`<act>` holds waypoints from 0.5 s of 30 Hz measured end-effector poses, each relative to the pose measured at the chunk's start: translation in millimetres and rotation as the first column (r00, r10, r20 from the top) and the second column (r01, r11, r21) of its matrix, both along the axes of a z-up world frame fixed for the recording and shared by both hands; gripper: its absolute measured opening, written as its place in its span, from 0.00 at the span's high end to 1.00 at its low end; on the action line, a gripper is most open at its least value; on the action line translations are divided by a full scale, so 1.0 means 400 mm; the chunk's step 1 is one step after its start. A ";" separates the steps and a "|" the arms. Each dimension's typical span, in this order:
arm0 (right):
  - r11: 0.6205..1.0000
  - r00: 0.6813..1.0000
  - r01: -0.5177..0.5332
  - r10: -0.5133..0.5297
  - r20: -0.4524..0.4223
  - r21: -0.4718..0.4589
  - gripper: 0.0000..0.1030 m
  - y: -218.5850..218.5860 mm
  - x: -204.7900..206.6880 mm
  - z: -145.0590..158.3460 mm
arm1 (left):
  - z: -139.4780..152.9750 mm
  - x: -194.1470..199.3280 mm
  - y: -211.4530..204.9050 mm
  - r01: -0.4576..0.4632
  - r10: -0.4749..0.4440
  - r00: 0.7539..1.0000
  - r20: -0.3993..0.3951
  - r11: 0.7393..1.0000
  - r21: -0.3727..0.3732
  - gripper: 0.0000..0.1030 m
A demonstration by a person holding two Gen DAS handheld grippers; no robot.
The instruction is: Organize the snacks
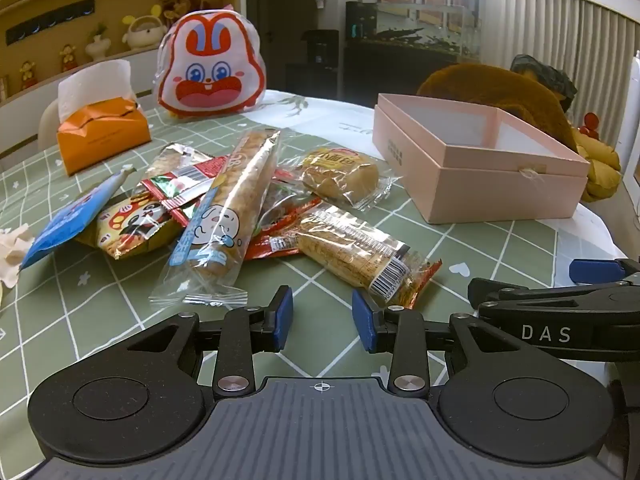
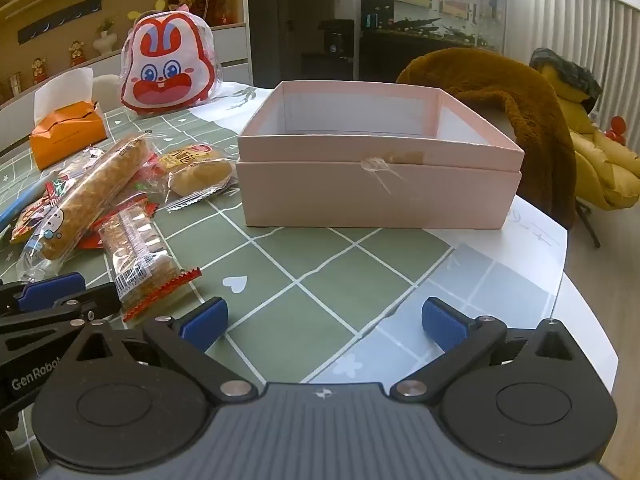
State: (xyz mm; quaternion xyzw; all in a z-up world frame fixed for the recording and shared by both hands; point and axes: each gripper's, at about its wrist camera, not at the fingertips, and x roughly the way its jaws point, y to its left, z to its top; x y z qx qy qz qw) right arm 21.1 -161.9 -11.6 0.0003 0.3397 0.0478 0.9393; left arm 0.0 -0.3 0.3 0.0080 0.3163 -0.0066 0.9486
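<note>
On the table (image 1: 500, 248): green checked cloth with white lines, hearts and flowers.
Far left: orange tissue box (image 1: 102, 136), white tissue standing out of its top.
Behind: rabbit-face bag (image 1: 210, 66), white with red outline and blue eyes, upright near the table's back edge.
Snack pile: lies left of centre, between the tissue box and the pink box; wrappers overlap one another.
Blue packet (image 1: 66, 220): leftmost in the pile, leaning over a yellow cartoon bag (image 1: 128, 228).
Long stick (image 1: 232, 208): clear wrapper with a cartoon face and blue print, lying on top of the pile and running front to back.
Bun (image 1: 340, 176): round, golden, in a clear wrapper with a yellow label, at the pile's back right, near the pink box.
Cracker bar (image 1: 360, 254): clear wrapper, red serrated ends, barcode facing up, nearest the left gripper.
Left gripper (image 1: 322, 322): blue pads apart, holding nothing, just short of the cracker bar's near end.
Pink box (image 2: 380, 184): open-topped, right of the pile, pale interior; what shows of the inside holds nothing, the floor is hidden behind the near wall.
Right gripper (image 2: 324, 326): pads wide apart, empty, over bare cloth in front of the pink box.
</note>
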 end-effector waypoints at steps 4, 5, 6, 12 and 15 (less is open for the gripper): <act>1.000 1.000 0.009 -0.009 -0.001 -0.011 0.00 0.005 0.000 0.000 | 0.000 0.000 0.001 0.000 0.000 1.000 0.000 1.000 -0.001 0.62; 1.000 1.000 0.008 -0.008 -0.001 -0.011 0.00 0.006 0.000 0.000 | 0.000 0.000 0.001 0.000 0.000 1.000 0.000 1.000 -0.001 0.62; 1.000 1.000 0.008 -0.008 -0.001 -0.010 0.00 0.007 0.000 0.000 | 0.000 0.000 0.001 0.000 0.000 1.000 0.000 1.000 -0.001 0.62; 1.000 1.000 0.010 -0.010 -0.001 -0.008 0.00 0.002 0.000 0.000 | 0.000 0.000 0.001 0.000 0.000 1.000 0.000 1.000 -0.001 0.62; 1.000 1.000 0.010 -0.010 -0.001 -0.008 0.00 0.004 0.000 0.000 | 0.000 0.000 0.001 0.000 0.000 1.000 0.000 1.000 -0.002 0.62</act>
